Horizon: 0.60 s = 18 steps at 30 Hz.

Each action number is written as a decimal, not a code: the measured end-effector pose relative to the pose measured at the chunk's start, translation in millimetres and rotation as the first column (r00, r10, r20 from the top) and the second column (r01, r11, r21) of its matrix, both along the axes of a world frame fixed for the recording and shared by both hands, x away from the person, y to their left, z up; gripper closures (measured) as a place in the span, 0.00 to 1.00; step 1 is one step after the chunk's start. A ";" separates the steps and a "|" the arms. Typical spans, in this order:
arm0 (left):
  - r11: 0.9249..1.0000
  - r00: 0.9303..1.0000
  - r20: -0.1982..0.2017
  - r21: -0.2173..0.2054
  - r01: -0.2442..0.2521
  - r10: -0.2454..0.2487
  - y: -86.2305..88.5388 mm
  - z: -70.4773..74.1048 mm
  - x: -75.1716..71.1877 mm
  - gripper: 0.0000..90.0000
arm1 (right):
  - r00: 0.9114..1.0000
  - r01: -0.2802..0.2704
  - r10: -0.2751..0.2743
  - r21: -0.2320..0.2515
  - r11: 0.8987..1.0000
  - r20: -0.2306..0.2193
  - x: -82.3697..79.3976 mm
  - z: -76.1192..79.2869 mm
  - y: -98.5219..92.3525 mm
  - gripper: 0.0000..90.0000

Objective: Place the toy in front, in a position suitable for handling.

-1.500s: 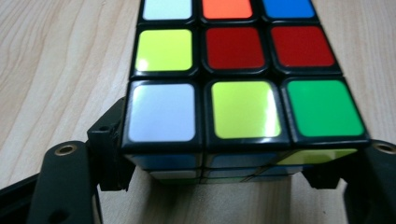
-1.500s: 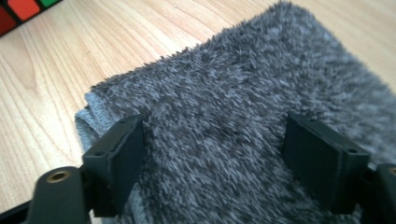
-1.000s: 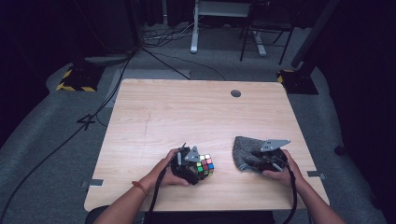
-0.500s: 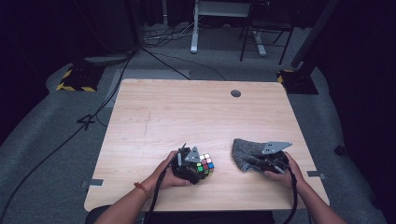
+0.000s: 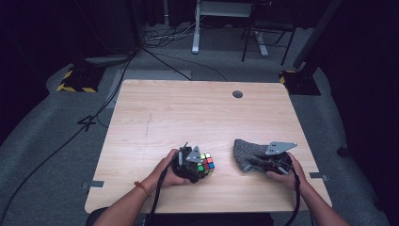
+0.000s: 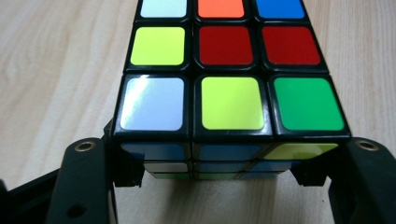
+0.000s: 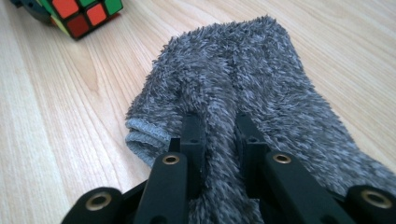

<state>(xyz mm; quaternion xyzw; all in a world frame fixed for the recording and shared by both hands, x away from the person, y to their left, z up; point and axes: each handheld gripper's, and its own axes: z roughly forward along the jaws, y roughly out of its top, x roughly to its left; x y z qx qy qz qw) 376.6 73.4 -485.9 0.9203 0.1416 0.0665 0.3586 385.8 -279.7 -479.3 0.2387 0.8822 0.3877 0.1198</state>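
Observation:
A scrambled Rubik's cube sits on the wooden table near its front edge. My left gripper has just been closing its jaws on the cube, which is between them. In the left gripper view the cube is clamped between the two black fingers of my left gripper. To the right lies a grey fuzzy cloth. My right gripper is shut on it. In the right gripper view, my right gripper pinches a raised fold of the cloth.
A corner of the cube lies beyond the cloth in the right gripper view. A round cable hole sits near the table's far edge. On the floor behind are cables, a yellow-and-black striped base and a white desk leg.
Both hands keep almost the same places at the cube and the cloth. From above the jaws' motion is too small to make out.

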 end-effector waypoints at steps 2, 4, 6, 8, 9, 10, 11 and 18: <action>1.000 1.000 0.004 -0.013 0.002 -0.002 1.0 2.4 0.9 0.38 | 1.000 -0.002 0.002 -0.004 1.000 0.007 -0.2 0.9 0.6 0.86; 1.000 1.000 0.017 -0.013 -0.004 0.004 2.1 5.0 1.8 0.38 | 1.000 -0.008 0.008 0.002 1.000 0.015 -1.6 3.3 1.7 0.86; 1.000 1.000 -0.001 -0.006 -0.002 0.002 3.3 6.3 3.4 0.38 | 1.000 -0.011 0.011 0.006 1.000 0.025 -2.8 6.0 3.1 0.86; 1.000 1.000 -0.004 -0.008 0.001 -0.001 4.4 7.6 3.2 0.38 | 0.999 -0.014 0.013 0.010 1.000 0.031 -3.1 7.8 4.2 0.86; 1.000 1.000 -0.005 -0.009 -0.001 0.001 4.9 8.5 3.1 0.38 | 0.999 -0.016 0.016 0.012 1.000 0.033 -3.2 9.2 4.8 0.86; 1.000 1.000 -0.007 -0.020 0.001 -0.001 5.1 9.6 3.0 0.38 | 0.999 -0.016 0.015 0.013 1.000 0.035 -3.3 10.1 5.4 0.86; 1.000 1.000 -0.010 -0.021 0.003 -0.003 5.3 10.4 2.9 0.38 | 0.999 -0.018 0.018 0.017 1.000 0.042 -3.6 12.0 6.2 0.86; 0.999 0.999 0.000 -0.001 0.032 -0.032 3.0 12.4 3.2 0.38 | 0.998 -0.037 0.035 0.035 0.999 0.059 -8.9 19.6 10.4 0.86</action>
